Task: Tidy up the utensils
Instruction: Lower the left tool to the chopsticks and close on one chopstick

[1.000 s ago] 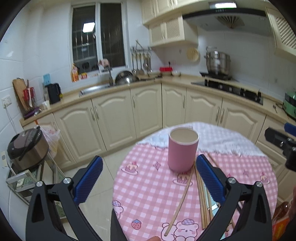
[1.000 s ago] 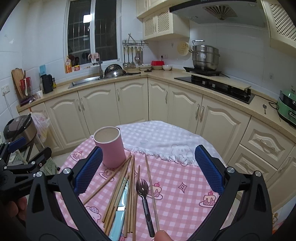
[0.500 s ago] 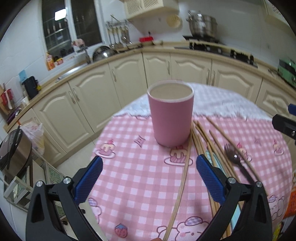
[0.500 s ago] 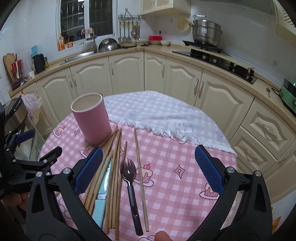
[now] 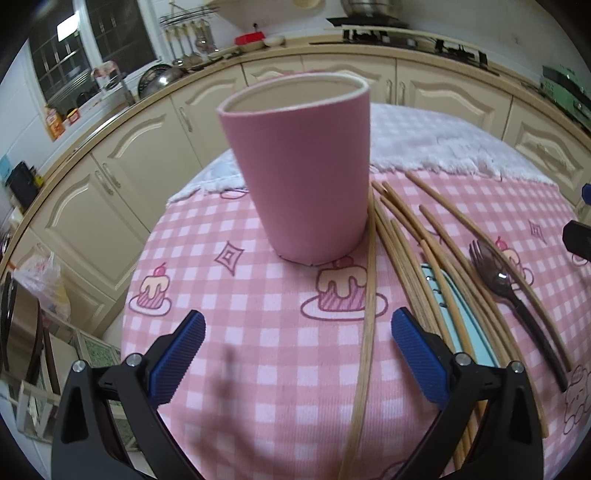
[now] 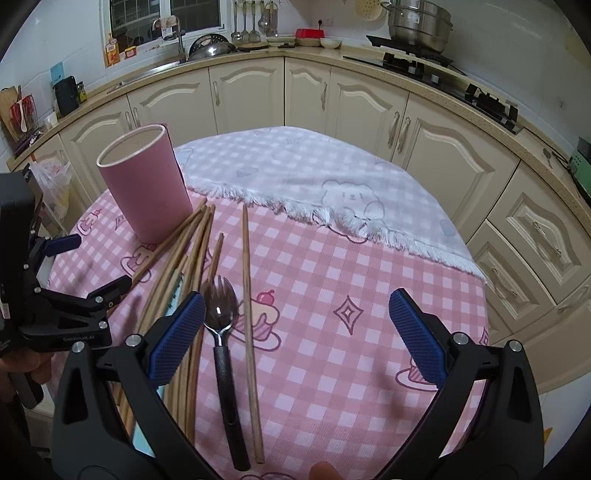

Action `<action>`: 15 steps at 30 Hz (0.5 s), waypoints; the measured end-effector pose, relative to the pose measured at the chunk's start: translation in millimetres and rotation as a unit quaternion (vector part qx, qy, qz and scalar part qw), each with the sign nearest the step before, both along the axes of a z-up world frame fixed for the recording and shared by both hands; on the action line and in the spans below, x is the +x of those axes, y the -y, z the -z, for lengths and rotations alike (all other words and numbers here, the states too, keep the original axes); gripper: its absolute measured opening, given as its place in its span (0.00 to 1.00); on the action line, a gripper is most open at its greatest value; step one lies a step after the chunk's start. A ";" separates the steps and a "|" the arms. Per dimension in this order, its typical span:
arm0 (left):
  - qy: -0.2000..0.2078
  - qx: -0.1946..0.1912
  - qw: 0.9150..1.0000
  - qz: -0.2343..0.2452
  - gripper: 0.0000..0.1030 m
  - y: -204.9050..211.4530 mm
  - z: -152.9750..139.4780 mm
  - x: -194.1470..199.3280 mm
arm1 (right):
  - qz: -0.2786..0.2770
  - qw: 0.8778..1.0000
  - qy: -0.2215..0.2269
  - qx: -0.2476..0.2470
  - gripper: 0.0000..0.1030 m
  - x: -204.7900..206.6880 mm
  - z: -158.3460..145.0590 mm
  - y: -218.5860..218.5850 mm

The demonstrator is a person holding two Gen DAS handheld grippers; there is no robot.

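A pink cup (image 5: 301, 170) (image 6: 146, 184) stands upright and empty on the round table with the pink checked cloth (image 5: 258, 332) (image 6: 332, 295). Several wooden chopsticks (image 5: 402, 240) (image 6: 192, 251) lie fanned out to its right, over a light blue flat utensil (image 5: 454, 314). A dark spork with a black handle (image 5: 517, 299) (image 6: 223, 347) lies beside them, and one chopstick (image 6: 248, 295) lies apart to its right. My left gripper (image 5: 295, 354) is open, close in front of the cup, with one chopstick (image 5: 365, 332) running between its fingers. My right gripper (image 6: 295, 336) is open above the spork and the single chopstick.
A white fringed cloth (image 6: 332, 184) covers the far half of the table. Cream kitchen cabinets (image 6: 243, 92) curve round behind, with a sink, a hob and a steel pot (image 6: 419, 22) on the counter. A rice cooker stand and a plastic bag (image 5: 40, 280) stand on the floor to the left.
Both grippers have come down and forward toward the table. The cup now looms much larger in the left wrist view. Nothing was taken hold of.
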State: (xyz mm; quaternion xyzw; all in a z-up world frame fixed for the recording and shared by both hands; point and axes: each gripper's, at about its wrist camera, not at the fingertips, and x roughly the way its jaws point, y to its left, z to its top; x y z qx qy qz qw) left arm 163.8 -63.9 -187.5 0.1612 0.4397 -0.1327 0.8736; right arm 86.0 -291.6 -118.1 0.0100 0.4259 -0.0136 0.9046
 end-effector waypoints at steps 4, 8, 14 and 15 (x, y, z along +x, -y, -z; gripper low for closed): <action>-0.018 0.005 1.000 0.015 0.94 5.9 6.1 7.9 | -0.005 1.000 -0.017 -0.001 0.95 5.2 9.0 5.3; -0.037 -0.004 0.999 0.036 0.75 12.2 9.9 13.2 | -0.019 0.999 -0.039 -0.005 0.95 14.6 19.7 6.5; -0.071 -0.030 0.995 0.066 0.46 14.8 6.9 17.6 | -0.049 0.996 -0.077 -0.010 0.93 30.2 36.0 2.0; -0.071 -0.028 0.995 0.071 0.43 16.5 6.7 17.0 | -0.054 0.995 -0.083 -0.010 0.88 32.3 38.5 0.7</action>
